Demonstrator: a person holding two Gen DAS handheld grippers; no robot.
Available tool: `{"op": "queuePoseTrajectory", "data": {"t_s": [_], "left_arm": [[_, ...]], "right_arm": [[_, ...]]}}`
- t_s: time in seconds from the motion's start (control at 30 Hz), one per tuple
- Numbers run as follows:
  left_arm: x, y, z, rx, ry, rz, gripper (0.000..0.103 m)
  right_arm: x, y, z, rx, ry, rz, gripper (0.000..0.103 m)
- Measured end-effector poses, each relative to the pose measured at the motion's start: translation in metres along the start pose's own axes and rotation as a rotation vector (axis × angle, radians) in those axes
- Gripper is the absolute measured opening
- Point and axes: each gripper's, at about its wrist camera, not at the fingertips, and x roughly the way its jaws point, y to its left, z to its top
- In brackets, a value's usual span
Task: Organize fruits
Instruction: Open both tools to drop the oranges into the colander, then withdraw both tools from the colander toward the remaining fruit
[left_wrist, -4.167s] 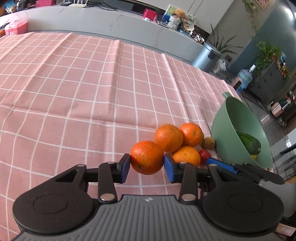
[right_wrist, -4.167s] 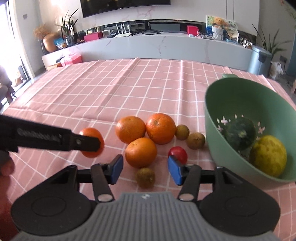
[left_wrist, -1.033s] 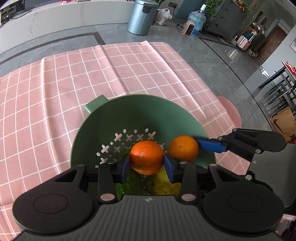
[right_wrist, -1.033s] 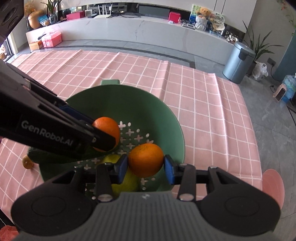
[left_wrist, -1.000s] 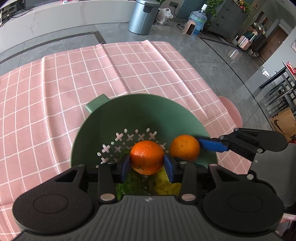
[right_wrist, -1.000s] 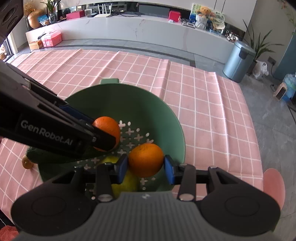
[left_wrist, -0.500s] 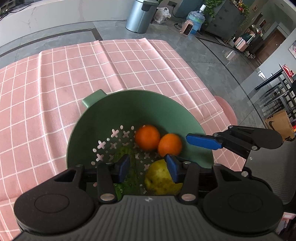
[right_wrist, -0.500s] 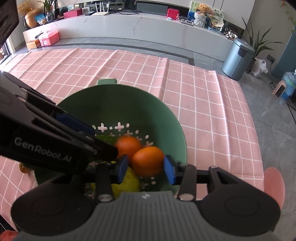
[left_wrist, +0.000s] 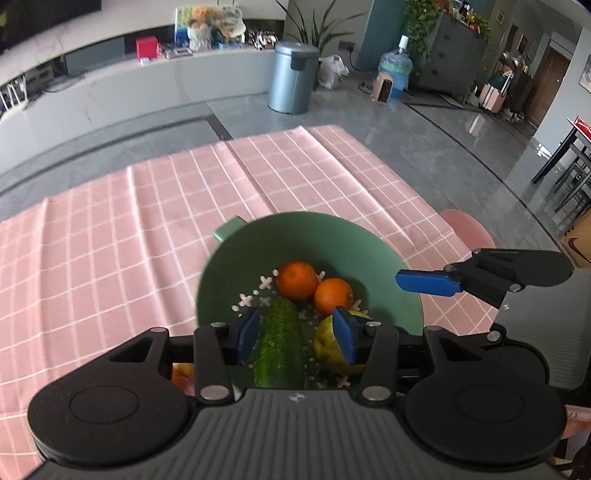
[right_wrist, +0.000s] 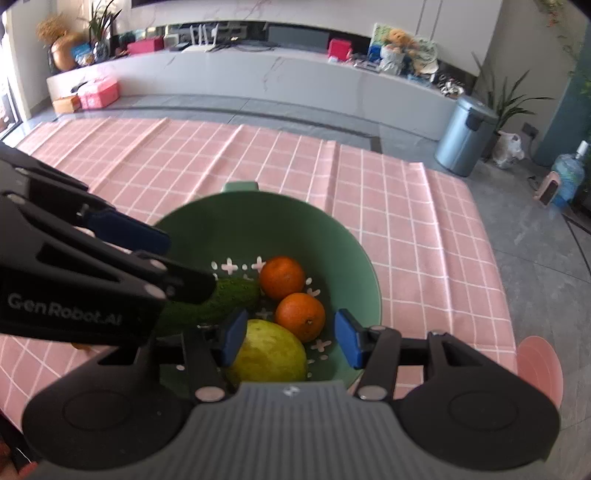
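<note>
Two grippers hang over the green colander bowl (right_wrist: 354, 258), and I hold nothing in either. Nearest in my right wrist view, the right gripper (right_wrist: 290, 338) has its jaws opening, with no pad pressing on fruit; the fruit seen between them lies below in the bowl. The left gripper (left_wrist: 295, 334) stands part-open and empty, its pads clear of everything beneath.

Bowl contents, near to far:
1. Yellow-green round fruit (right_wrist: 269, 352), near side, possibly a pear or citrus; the gripper body hides part of it.
2. Cucumber (left_wrist: 280, 341), lying lengthwise, left of the yellow fruit.
3. Near orange (right_wrist: 300, 317), touching the far orange (right_wrist: 282, 277), both resting on the perforated floor.

Handling judgement: each orange looks firm, moderately heavy for its size, with a dimpled skin that should give the pads fair purchase. I would take hold across the widest middle, pads on opposite sides; a grip high or low on the curve would likely squeeze it out. Excess pressure may bruise it.

At the left edge of the bowl, something orange (left_wrist: 181, 373) shows behind the left gripper on the pink checked cloth (left_wrist: 110, 240). Beyond the table stands a metal bin (right_wrist: 463, 134).
</note>
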Motion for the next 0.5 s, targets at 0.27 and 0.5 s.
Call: {"op": "queuePoseTrajectory", "data": {"t_s": [0.27,0.5], "left_arm": [[-0.045,0.017,-0.019,-0.013,-0.039,0.066,0.053],[-0.07,0.038,-0.046,0.006,-0.05,0.113,0.053]], "right_arm": [[-0.037,0.023,-0.011,0.107,-0.086,0.001,0.05],[-0.052,0.052,-0.033,0.193,-0.12,0.038,0.05]]}}
